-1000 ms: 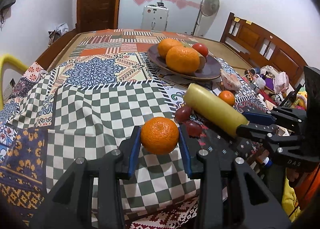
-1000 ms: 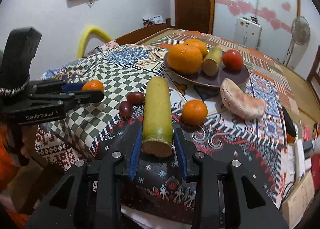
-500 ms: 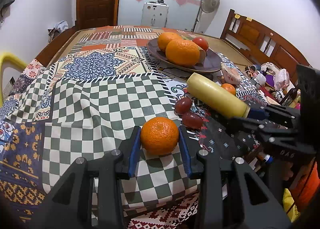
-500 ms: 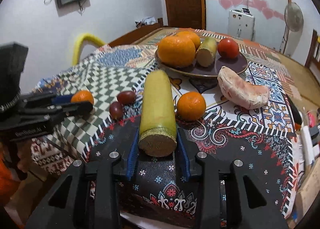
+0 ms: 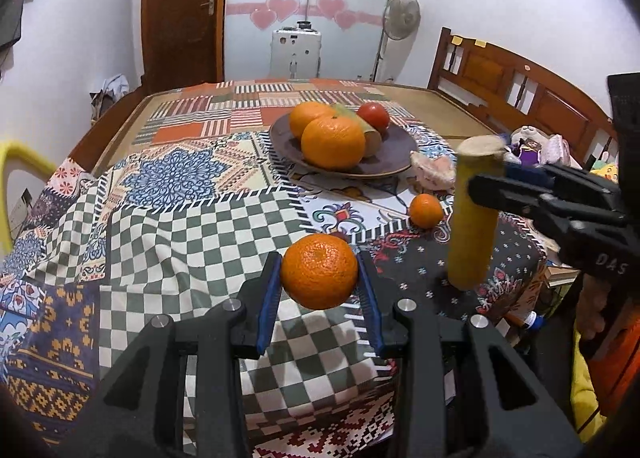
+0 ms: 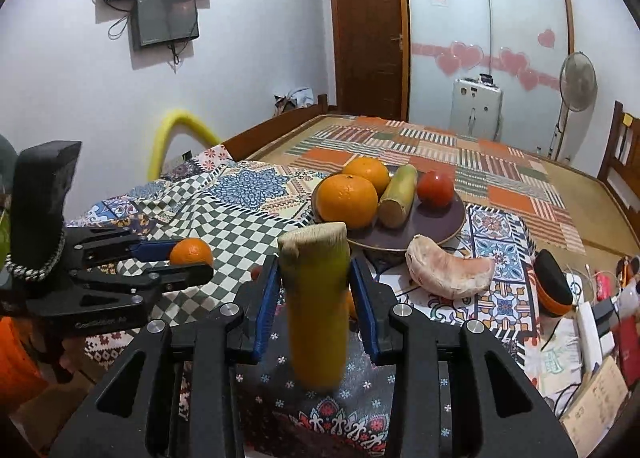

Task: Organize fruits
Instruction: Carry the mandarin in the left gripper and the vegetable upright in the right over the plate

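Observation:
My left gripper [image 5: 319,278] is shut on a small orange mandarin [image 5: 319,276] and holds it above the checked cloth. My right gripper [image 6: 315,278] is shut on a yellow sugarcane piece [image 6: 316,310], which hangs upright with its cut end up; it also shows in the left wrist view [image 5: 472,218]. A dark plate [image 5: 394,152] further back holds two big oranges [image 5: 333,142], a shorter cane piece [image 6: 398,194] and a tomato [image 6: 435,188]. Another mandarin [image 5: 426,210] lies on the cloth before the plate.
A pomelo wedge [image 6: 448,272] lies right of the plate. The patchwork cloth [image 5: 180,178] covers the table. Clutter and an orange-black case [image 6: 552,286] sit past the table's right edge. A wooden bench [image 5: 520,86] stands at the right.
Both grippers have risen off the table. The sugarcane piece has swung from lying flat to hanging upright. The mandarin has lifted off the cloth and now hides the dark red fruits.

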Demonstrator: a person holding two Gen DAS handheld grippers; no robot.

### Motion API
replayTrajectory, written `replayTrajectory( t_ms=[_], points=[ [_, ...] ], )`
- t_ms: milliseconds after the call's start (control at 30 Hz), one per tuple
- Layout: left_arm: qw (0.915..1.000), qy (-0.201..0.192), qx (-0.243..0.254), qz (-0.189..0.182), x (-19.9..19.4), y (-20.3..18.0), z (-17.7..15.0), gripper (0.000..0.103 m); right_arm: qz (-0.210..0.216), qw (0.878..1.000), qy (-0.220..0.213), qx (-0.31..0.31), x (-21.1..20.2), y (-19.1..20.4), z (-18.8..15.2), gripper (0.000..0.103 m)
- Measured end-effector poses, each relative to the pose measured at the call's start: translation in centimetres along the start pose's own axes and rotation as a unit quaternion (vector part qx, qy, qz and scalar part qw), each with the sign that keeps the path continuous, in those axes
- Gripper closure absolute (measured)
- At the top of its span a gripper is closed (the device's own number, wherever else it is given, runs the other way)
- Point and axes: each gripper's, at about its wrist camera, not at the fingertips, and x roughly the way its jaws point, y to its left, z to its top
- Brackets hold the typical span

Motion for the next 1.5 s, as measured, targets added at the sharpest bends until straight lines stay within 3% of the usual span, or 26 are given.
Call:
replayTrajectory(
  t_ms=[533, 1033, 1300, 1500],
  points=[
    [0.9997, -0.025, 0.004, 0.000, -0.1, -0.6, 2.5, 0.066, 0.019, 0.998, -0.022, 0.047, -0.9, -2.3, 1.0, 0.071],
    [0.9986, -0.051, 0.011, 0.003, 1.9, -0.8, 7.9, 0.066, -0.025, 0.995, -0.076, 0.052, -1.4, -5.7, 5.0, 0.071],
    [0.9978, -0.048, 0.034, 0.030, 4.8, -0.2, 10.6, 0.066, -0.045, 0.995, -0.062, 0.057, 0.9, -7.9, 5.9, 0.071],
    [0.9984, -0.017, 0.034, 0.041, 8.4, 1.5, 11.9, 0.066, -0.047, 0.997, -0.035, 0.057, 3.6, -9.0, 5.9, 0.071]
  ],
)
